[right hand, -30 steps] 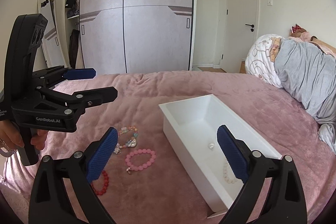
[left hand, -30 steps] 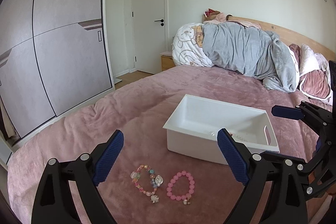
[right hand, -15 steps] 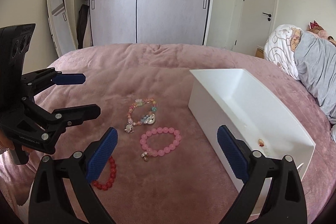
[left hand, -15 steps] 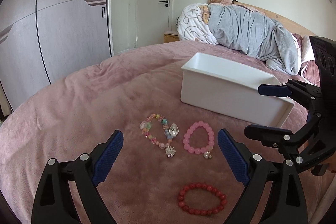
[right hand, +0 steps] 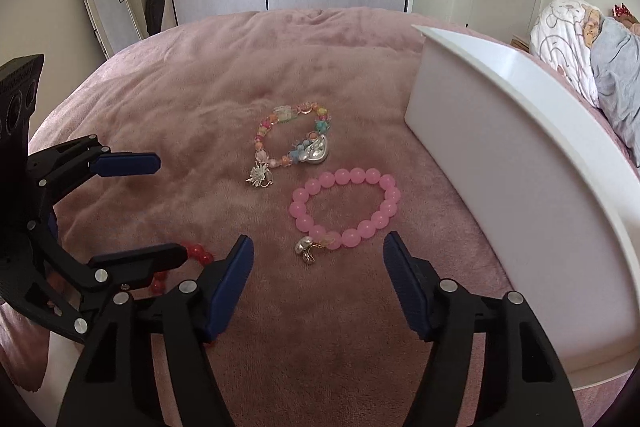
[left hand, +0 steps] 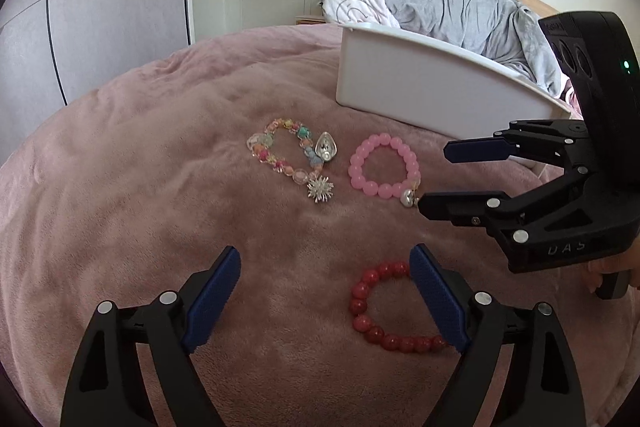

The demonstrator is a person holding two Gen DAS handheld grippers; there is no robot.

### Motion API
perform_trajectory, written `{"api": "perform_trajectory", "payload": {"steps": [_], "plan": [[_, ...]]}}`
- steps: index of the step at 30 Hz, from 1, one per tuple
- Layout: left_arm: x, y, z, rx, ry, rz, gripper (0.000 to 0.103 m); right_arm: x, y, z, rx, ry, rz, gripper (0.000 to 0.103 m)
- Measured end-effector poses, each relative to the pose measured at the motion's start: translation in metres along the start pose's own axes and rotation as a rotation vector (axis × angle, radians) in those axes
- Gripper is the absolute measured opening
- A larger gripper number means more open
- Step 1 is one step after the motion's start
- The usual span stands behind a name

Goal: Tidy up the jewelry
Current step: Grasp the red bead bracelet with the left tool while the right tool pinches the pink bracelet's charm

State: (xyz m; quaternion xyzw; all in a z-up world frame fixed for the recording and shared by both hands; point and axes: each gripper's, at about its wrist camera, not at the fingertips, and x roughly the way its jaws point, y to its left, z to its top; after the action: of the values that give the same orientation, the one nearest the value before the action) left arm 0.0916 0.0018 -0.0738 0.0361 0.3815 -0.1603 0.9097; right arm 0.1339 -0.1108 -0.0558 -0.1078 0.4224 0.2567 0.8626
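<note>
Left gripper (left hand: 324, 293) and right gripper (right hand: 318, 275) both agape, empty. Red (left hand: 384, 311), pink (right hand: 346, 209), multicolour bracelets (right hand: 290, 139) lie mid-frame on bed, outside bin (right hand: 520, 167). None visibly stored yet.

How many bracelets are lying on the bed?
3. The red bracelet lies by the left gripper, the pink bracelet before the right gripper, the colorful bracelet beyond. The white bin may hide more.

bracelets: 3 (left hand: 382, 171) | white bin: 1 (left hand: 432, 87) | grippers: 2 (left hand: 325, 293)
</note>
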Motion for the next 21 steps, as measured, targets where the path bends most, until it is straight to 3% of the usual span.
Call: {"api": "perform_trajectory", "payload": {"steps": [6,13,21], "plan": [[0.011,0.001,-0.006,0.009,0.04,-0.029,0.069,0.018,-0.004,-0.003,0.022,0.044,0.02,0.048],[0.017,-0.005,-0.015,0.045,0.047,-0.027,0.064,0.029,-0.006,-0.005,0.038,0.052,0.044,0.04],[0.015,-0.002,-0.019,0.031,0.038,-0.018,0.044,0.035,0.004,-0.008,0.016,0.053,0.08,0.015]]}}
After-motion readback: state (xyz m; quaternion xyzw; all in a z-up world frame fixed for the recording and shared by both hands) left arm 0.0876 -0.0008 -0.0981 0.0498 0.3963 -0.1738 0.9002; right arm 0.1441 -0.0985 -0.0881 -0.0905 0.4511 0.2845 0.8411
